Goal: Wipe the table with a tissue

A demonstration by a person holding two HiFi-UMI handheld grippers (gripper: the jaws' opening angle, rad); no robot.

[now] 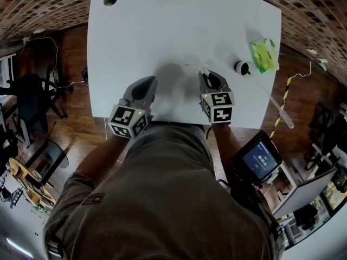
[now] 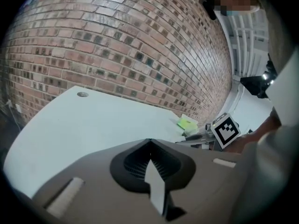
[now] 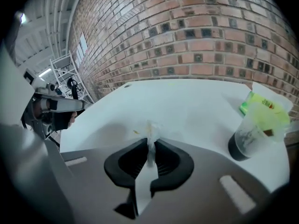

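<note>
Pinching a crumpled white tissue [image 3: 151,132] between its tips, the right hand-held gripper [image 3: 150,147] sits low over the white table [image 1: 162,31], near the edge closest to the person. The tissue pokes out ahead of the jaws, with a strip of it trailing back between them. Whether it presses on the surface cannot be told. The left hand-held gripper [image 2: 149,143] is alongside on the left, a little apart from the right one, its jaws pressed together with nothing between them, also near that edge. To the right of the right hand-held gripper stands a small cup [image 3: 247,136] with a dark base, and a green packet [image 3: 262,107] lies just beside it on its far side. A round hole [image 1: 110,0] marks the table's far left corner. A brick wall [image 2: 117,45] rises beyond the table.
</note>
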